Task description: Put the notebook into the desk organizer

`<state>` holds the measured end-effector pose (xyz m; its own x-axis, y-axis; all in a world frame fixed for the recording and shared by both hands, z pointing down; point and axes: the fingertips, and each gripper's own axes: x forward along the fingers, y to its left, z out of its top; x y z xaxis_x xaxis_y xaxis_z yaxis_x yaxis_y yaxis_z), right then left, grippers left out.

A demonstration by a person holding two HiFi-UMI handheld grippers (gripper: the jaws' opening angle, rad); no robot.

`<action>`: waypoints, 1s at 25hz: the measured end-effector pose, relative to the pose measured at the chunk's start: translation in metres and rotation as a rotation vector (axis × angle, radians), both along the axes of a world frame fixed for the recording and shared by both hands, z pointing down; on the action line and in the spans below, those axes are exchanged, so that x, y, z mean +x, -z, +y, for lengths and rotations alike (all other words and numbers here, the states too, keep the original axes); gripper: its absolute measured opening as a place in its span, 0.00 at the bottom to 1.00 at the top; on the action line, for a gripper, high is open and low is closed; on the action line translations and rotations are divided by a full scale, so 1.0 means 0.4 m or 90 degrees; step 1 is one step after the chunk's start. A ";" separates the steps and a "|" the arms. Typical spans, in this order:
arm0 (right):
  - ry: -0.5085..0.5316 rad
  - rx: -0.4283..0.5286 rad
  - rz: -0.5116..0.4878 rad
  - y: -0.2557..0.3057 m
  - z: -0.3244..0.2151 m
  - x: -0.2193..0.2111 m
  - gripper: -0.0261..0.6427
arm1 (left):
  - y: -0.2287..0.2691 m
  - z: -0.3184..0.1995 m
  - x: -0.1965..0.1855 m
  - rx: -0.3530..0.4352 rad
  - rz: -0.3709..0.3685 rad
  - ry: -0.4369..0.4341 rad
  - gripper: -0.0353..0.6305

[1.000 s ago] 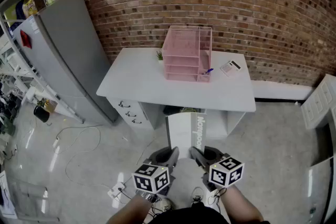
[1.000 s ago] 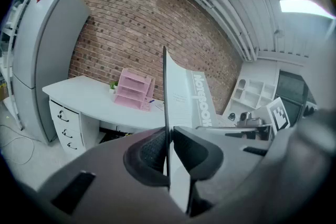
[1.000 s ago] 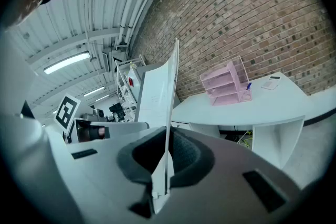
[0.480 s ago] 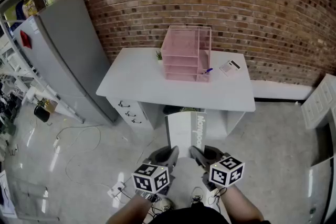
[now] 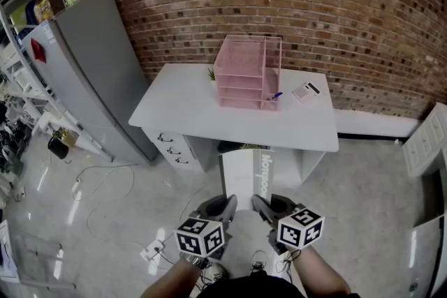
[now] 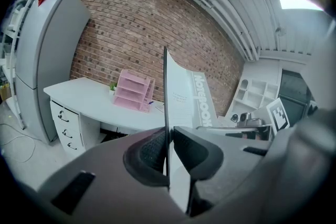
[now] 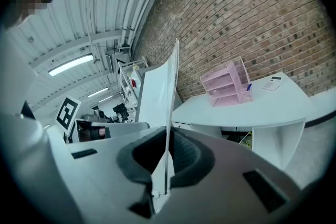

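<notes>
Desk [image 5: 188, 115] stood far off against the brick wall, the pink desk organizer [image 5: 248, 73] on its far middle. Notebook [image 5: 246, 174] hung nearer, apart from the desk, its near edge clamped by both the left gripper [image 5: 225, 206] and the right gripper [image 5: 267, 206].

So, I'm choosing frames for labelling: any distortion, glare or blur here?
Head view: sharp, but the fisheye bows the red brick wall; sheen on the glossy grey floor. Left gripper view: black corners, a ceiling light blown out. Right gripper view: same bowing, black corners.
</notes>
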<state>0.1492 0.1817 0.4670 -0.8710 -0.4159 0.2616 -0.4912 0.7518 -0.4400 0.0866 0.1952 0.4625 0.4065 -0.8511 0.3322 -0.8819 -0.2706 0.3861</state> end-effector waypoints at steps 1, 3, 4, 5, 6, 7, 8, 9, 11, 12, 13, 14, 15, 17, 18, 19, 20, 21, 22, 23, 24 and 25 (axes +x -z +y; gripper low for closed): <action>0.002 0.000 -0.001 -0.001 -0.005 0.009 0.06 | -0.001 -0.004 0.009 0.000 0.000 0.002 0.10; 0.006 0.001 -0.003 -0.002 -0.014 0.029 0.06 | -0.001 -0.012 0.029 0.001 0.000 0.008 0.10; 0.009 0.001 -0.004 -0.001 -0.018 0.038 0.06 | -0.001 -0.016 0.038 0.001 -0.001 0.010 0.10; 0.011 0.002 -0.004 0.000 -0.022 0.048 0.06 | 0.001 -0.020 0.048 0.001 -0.001 0.012 0.10; 0.014 0.004 -0.004 0.001 -0.026 0.057 0.06 | 0.002 -0.023 0.058 0.001 -0.002 0.014 0.10; 0.018 0.006 -0.003 0.002 -0.029 0.066 0.06 | 0.003 -0.026 0.067 0.001 -0.002 0.017 0.10; 0.021 0.008 -0.003 0.003 -0.032 0.075 0.06 | 0.004 -0.029 0.077 0.002 -0.002 0.020 0.10; 0.025 0.009 -0.004 0.004 -0.035 0.084 0.06 | 0.005 -0.031 0.086 0.002 -0.002 0.022 0.10; 0.030 0.011 -0.006 0.005 -0.044 0.099 0.06 | 0.007 -0.038 0.101 0.005 -0.002 0.028 0.10; 0.032 0.012 -0.007 0.004 -0.049 0.105 0.06 | 0.007 -0.042 0.107 0.006 -0.003 0.030 0.10; 0.034 0.011 -0.008 0.004 -0.053 0.108 0.06 | 0.007 -0.046 0.111 0.006 -0.004 0.032 0.10; 0.035 0.010 -0.009 0.002 -0.057 0.111 0.06 | 0.006 -0.049 0.114 0.006 -0.006 0.033 0.10; 0.036 0.009 -0.011 0.001 -0.061 0.114 0.06 | 0.005 -0.053 0.116 0.006 -0.007 0.034 0.10; 0.037 0.008 -0.014 -0.003 -0.071 0.117 0.06 | 0.003 -0.062 0.120 0.007 -0.008 0.035 0.10; 0.037 0.008 -0.014 -0.004 -0.077 0.118 0.06 | 0.002 -0.068 0.120 0.007 -0.007 0.037 0.10; 0.038 0.007 -0.015 -0.005 -0.084 0.117 0.06 | 0.002 -0.073 0.119 0.007 -0.007 0.038 0.10; 0.038 0.006 -0.015 -0.005 -0.091 0.114 0.06 | 0.002 -0.080 0.117 0.007 -0.006 0.039 0.10; 0.038 0.004 -0.015 -0.004 -0.097 0.111 0.06 | 0.003 -0.086 0.114 0.007 -0.005 0.039 0.10; 0.038 0.003 -0.014 -0.003 -0.104 0.107 0.06 | 0.003 -0.093 0.110 0.007 -0.004 0.039 0.10; 0.037 0.002 -0.013 -0.002 -0.112 0.103 0.06 | 0.003 -0.101 0.105 0.006 -0.003 0.039 0.10; 0.036 0.001 -0.012 -0.002 -0.120 0.097 0.06 | 0.003 -0.109 0.099 0.006 -0.002 0.038 0.10; 0.035 0.001 -0.011 -0.003 -0.129 0.091 0.06 | 0.002 -0.118 0.093 0.006 -0.001 0.036 0.10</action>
<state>0.1855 0.1300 0.4682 -0.8967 -0.3678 0.2461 -0.4418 0.7777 -0.4473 0.1237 0.1479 0.4618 0.3568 -0.8760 0.3246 -0.8965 -0.2235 0.3825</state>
